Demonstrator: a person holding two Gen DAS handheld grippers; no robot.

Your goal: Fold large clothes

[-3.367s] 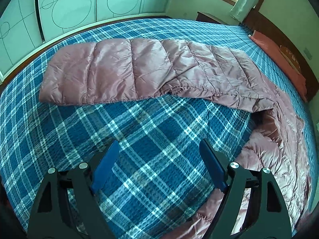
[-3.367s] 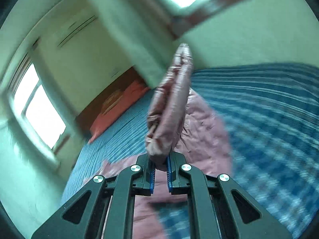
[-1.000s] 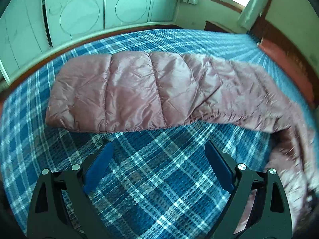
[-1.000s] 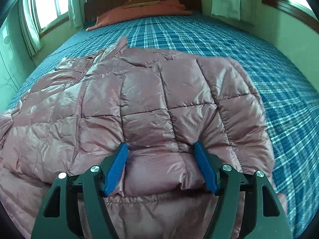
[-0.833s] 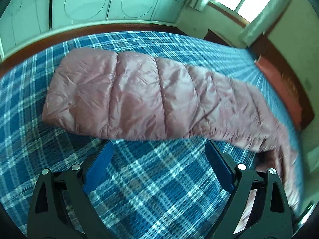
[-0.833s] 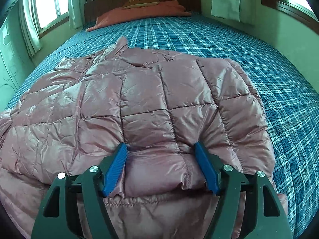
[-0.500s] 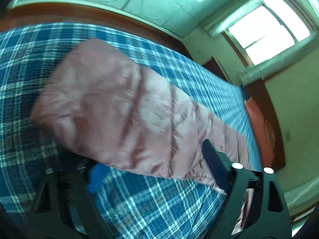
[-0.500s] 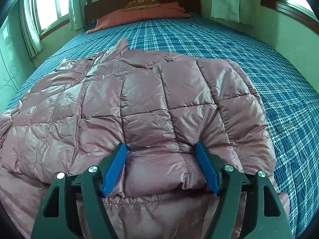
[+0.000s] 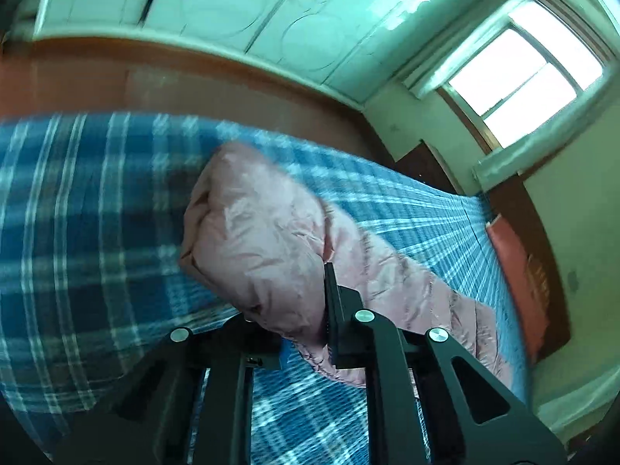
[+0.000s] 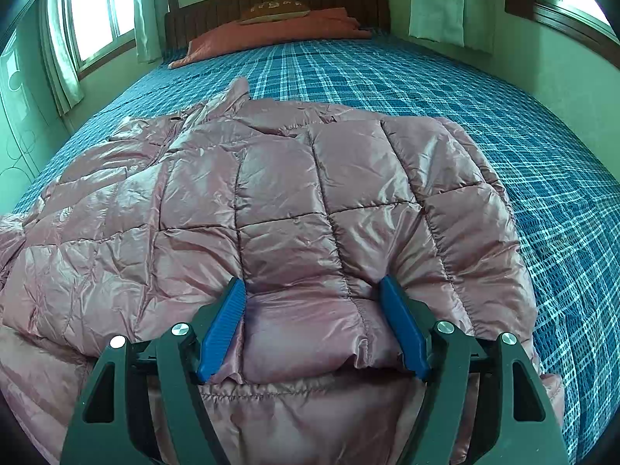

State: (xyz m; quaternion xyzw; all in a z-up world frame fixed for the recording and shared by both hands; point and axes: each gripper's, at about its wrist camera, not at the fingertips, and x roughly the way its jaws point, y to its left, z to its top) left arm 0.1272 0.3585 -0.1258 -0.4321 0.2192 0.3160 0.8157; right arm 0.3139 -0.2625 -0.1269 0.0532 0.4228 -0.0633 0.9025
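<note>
Left claw (image 9: 294,310) now pinching sleeve (image 9: 263,240), lifted

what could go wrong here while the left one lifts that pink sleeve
1. The left gripper seems shut on a bulky bunch of the sleeve; the shiny fabric could slip out mid-swing.
2. The right gripper is open, only straddling the folded jacket, so pulling the sleeve may drag or undo that fold.
3. The left view is motion-blurred; a fast swing may land the sleeve crooked on the bed.
</note>
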